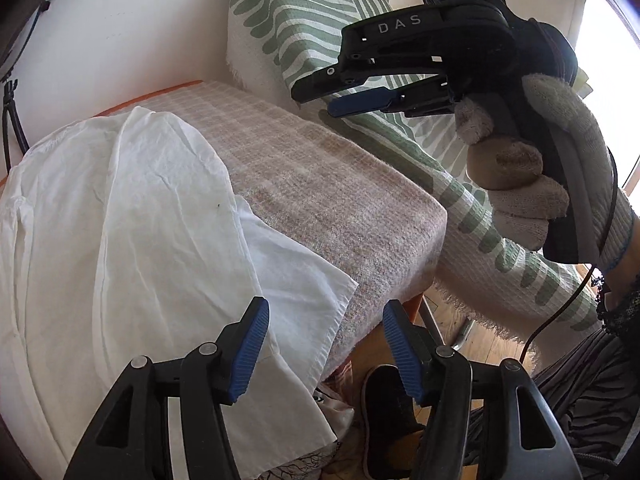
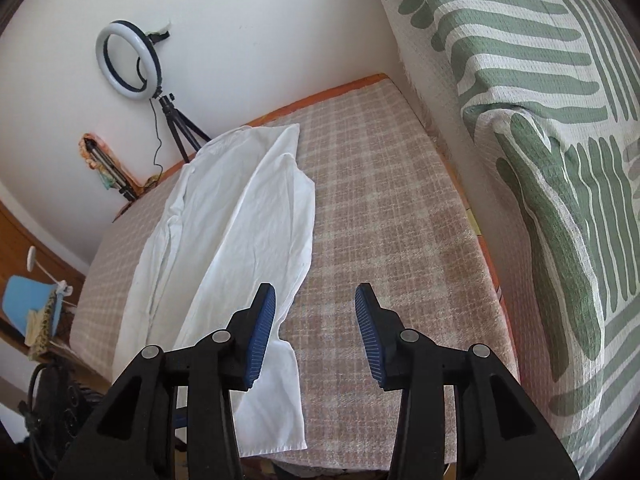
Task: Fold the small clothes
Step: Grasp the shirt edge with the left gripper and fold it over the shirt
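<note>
A white garment (image 1: pixel 120 208) lies spread on the checked beige table cover (image 1: pixel 320 184), one side folded over itself, with its near end hanging over the front edge. My left gripper (image 1: pixel 324 344) is open and empty above the garment's near corner and the table's front edge. My right gripper (image 1: pixel 320 100) is seen from the side in the left wrist view, held in a gloved hand above the table's right end, jaws apart. In the right wrist view the right gripper (image 2: pixel 316 320) is open and empty above the garment (image 2: pixel 236 220) and the cover (image 2: pixel 380 200).
A sofa with a green-striped throw (image 2: pixel 540 160) stands against the table's right side. A ring light on a tripod (image 2: pixel 128 60) stands by the wall behind the table. A slipper (image 1: pixel 384 420) and more cloth lie on the wooden floor below the front edge.
</note>
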{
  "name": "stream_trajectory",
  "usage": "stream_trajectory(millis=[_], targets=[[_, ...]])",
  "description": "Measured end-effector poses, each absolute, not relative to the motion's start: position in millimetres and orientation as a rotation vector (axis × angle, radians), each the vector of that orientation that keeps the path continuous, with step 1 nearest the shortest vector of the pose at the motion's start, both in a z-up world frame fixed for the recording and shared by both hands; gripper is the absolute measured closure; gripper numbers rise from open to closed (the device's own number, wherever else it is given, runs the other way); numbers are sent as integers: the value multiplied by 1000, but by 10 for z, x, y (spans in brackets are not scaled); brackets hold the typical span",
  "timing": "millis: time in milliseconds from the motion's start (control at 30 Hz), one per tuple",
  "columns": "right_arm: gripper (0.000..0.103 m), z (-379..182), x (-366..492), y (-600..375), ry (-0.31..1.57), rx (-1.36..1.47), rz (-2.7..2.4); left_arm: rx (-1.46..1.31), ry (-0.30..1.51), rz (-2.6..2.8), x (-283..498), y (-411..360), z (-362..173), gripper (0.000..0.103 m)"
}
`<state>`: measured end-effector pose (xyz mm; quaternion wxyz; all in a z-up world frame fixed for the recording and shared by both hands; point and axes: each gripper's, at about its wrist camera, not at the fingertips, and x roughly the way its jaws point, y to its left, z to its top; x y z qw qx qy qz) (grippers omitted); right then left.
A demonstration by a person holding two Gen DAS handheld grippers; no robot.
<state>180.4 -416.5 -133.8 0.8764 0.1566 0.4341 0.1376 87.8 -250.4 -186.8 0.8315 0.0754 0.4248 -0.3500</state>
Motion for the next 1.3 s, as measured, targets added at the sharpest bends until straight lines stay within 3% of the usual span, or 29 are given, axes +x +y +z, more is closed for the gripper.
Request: stream_trajectory(millis=[433,533,567,600,900,1300], targets=[[63,-1406,2102,-4418,904,382,253,280,881,-611,979,-2849,-2118,43],[63,-1473,2164,-4432,918,402,257,258,849,-577,1039,-2767,-2121,77],[63,-1492,2187,-4430,922,410,261,238,848,-576,1077,-2716,-2118,93],[63,-1506,2212,-4422,925,420,271,201,860,-587,1119,-2659,-2112,98],[62,-1717,2642,-4149,978,507,409,-93,821,-618,1035,-2184,-1727,100],[59,-2070,3217,-3650,1056,477,476,-121,838,-644,995,-2219,-1735,100]])
